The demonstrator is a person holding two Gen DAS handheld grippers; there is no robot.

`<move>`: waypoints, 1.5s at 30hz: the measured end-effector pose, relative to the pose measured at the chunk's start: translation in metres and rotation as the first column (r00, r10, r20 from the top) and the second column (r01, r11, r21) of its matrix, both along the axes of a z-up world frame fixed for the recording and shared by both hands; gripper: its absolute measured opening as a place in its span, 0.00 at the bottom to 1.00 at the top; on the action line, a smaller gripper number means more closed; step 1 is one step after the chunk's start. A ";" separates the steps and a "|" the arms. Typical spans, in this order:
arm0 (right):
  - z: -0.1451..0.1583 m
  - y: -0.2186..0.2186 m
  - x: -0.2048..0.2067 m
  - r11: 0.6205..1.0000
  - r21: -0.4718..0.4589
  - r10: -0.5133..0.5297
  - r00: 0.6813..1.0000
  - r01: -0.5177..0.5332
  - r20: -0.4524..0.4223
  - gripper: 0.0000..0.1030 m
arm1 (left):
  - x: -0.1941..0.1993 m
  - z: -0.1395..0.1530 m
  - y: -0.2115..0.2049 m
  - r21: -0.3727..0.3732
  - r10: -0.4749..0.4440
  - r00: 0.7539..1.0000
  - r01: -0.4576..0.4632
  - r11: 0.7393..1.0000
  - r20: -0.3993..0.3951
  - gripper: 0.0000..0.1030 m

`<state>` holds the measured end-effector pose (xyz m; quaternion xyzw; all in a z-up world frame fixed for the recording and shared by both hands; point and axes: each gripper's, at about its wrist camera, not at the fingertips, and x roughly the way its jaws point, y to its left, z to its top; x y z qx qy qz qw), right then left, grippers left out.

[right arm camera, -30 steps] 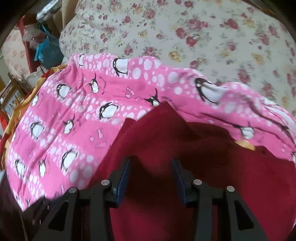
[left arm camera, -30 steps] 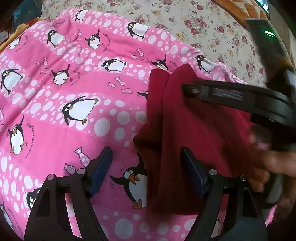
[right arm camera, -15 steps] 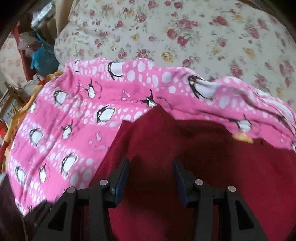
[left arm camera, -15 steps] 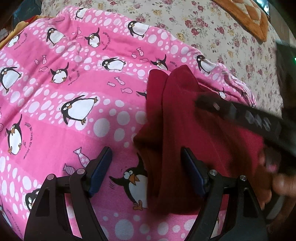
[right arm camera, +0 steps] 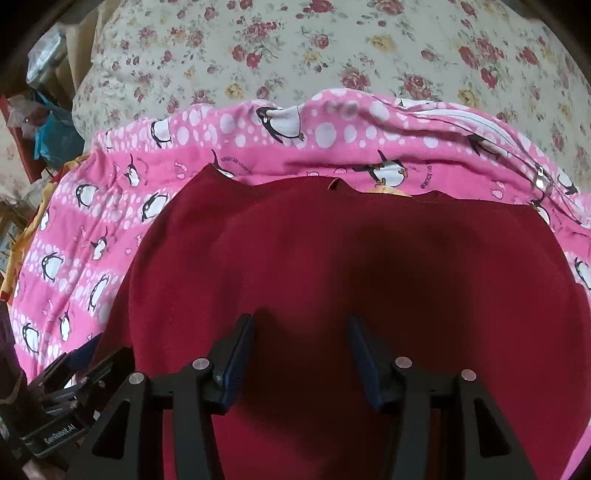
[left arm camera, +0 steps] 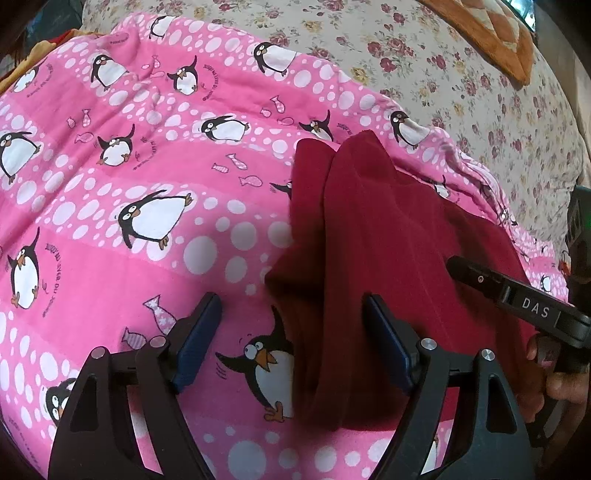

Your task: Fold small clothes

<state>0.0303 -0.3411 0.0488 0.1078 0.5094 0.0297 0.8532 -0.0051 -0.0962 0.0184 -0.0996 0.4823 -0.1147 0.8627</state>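
A dark red garment (left arm camera: 388, 229) lies on a pink blanket (left arm camera: 110, 206) printed with black-and-white penguins, white dots and small fish. Beyond, a cream sheet (right arm camera: 295, 48) carries red and yellow roses; an orange cushion (left arm camera: 491, 33) sits far right.

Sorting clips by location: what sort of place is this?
Probably a bedroom. A dark red garment lies on a pink penguin blanket over a floral bedsheet, with household clutter beside the bed.
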 end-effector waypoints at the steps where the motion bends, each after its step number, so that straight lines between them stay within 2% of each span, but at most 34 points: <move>1: 0.001 0.002 0.000 1.000 -0.008 0.000 1.000 0.000 0.001 0.50 | 0.000 0.000 0.000 -0.002 0.001 1.000 -0.001 1.000 -0.001 0.78; 3: 0.006 0.005 -0.002 1.000 -0.008 0.003 1.000 -0.003 0.006 0.50 | 0.000 0.000 0.000 -0.002 0.001 1.000 -0.001 1.000 -0.001 0.78; 5: 0.011 0.010 -0.002 0.999 0.039 0.019 1.000 -0.020 0.025 0.52 | 0.000 0.000 0.000 -0.003 0.001 1.000 -0.001 1.000 -0.001 0.78; 7: 0.011 0.014 -0.002 0.998 0.044 0.033 0.999 -0.034 0.029 0.64 | 0.000 0.000 0.000 -0.004 0.001 1.000 -0.001 1.000 -0.001 0.78; 8: 0.009 0.016 -0.001 0.999 0.035 0.040 0.999 -0.041 0.019 0.65 | 0.000 -0.001 0.000 -0.005 0.001 1.000 -0.001 1.000 -0.001 0.78; 10: 0.002 0.021 0.003 0.998 0.009 0.057 0.998 -0.057 -0.012 0.65 | 0.000 0.000 0.000 -0.004 0.002 1.000 -0.002 1.000 0.000 0.78; 12: 0.006 0.024 0.006 0.998 -0.014 0.065 0.998 -0.065 -0.008 0.65 | -0.001 0.000 0.000 -0.004 0.002 1.000 -0.002 1.000 0.001 0.78; 18: 0.022 0.044 0.023 0.994 -0.005 0.110 0.994 -0.110 0.020 0.65 | -0.001 0.000 0.002 -0.018 -0.006 1.000 0.006 1.000 0.005 0.78; 30: 0.014 0.084 0.075 0.982 0.048 0.185 0.982 -0.184 -0.029 0.66 | 0.000 0.000 0.005 -0.046 -0.011 1.000 0.011 0.999 -0.003 0.78; 32: 0.011 0.091 0.084 0.979 0.056 0.201 0.979 -0.198 -0.046 0.71 | 0.000 0.000 0.007 -0.056 -0.009 1.000 0.009 0.998 -0.006 0.78; 34: 0.006 0.101 0.092 0.974 0.054 0.224 0.972 -0.221 -0.069 0.81 | 0.001 0.000 0.008 -0.075 -0.002 1.000 0.001 0.997 -0.010 0.78; 37: -0.005 0.115 0.103 0.973 0.014 0.231 0.968 -0.231 -0.099 0.84 | 0.002 0.000 0.010 -0.096 0.006 1.000 -0.007 0.995 -0.012 0.78; 39: -0.012 0.124 0.107 0.966 -0.032 0.253 0.961 -0.258 -0.109 0.86 | 0.003 0.000 0.009 -0.108 0.000 1.000 -0.001 0.994 -0.010 0.84; 41: -0.017 0.130 0.107 0.957 -0.105 0.258 0.960 -0.270 -0.111 0.80 | 0.003 0.001 0.007 -0.117 -0.001 1.000 0.000 0.993 -0.005 0.86; 43: -0.014 0.127 0.103 0.956 -0.136 0.249 0.964 -0.260 -0.097 0.56 | 0.004 0.001 0.005 -0.125 -0.006 1.000 0.006 0.992 0.003 0.86; 44: -0.011 0.122 0.101 0.957 -0.117 0.257 0.963 -0.266 -0.082 0.51 | 0.004 0.001 0.004 -0.135 -0.011 1.000 0.012 0.991 0.005 0.86; 45: -0.006 0.116 0.097 0.959 -0.098 0.262 0.963 -0.267 -0.067 0.41 | 0.004 0.002 0.004 -0.154 -0.020 1.000 0.021 0.988 0.008 0.86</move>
